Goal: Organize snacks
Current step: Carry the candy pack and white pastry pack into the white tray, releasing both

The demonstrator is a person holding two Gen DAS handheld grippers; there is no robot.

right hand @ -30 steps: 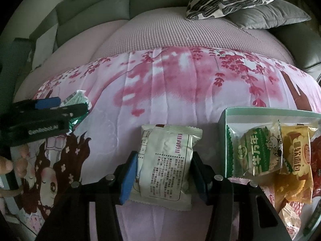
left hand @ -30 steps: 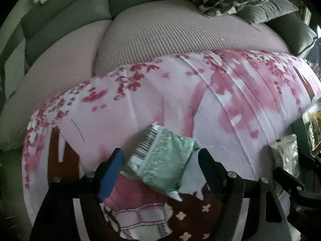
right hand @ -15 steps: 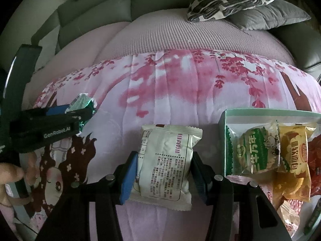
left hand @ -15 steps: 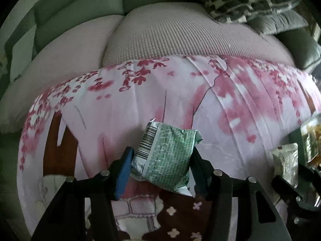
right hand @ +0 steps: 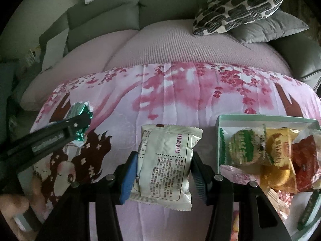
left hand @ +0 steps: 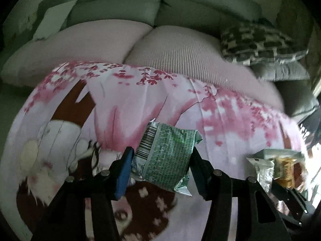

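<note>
the left gripper [left hand: 161, 166] has its fingers clamped on a green snack packet [left hand: 166, 158], gripping it by its two side edges so the pillow of the pack stays uncrushed and the barcode end sticks up clear of the pink blossom-print cloth [left hand: 140, 100] spread over the sofa seat. the right gripper [right hand: 163, 172] is likewise closed on a white snack packet [right hand: 166, 164], held across its width above the cloth. just to the right sits a pale green box [right hand: 260, 118] with green, yellow and red packets stacked inside it. both held packets look bound for that box, and holding them by the sides should let each drop in flat beside the others.
</note>
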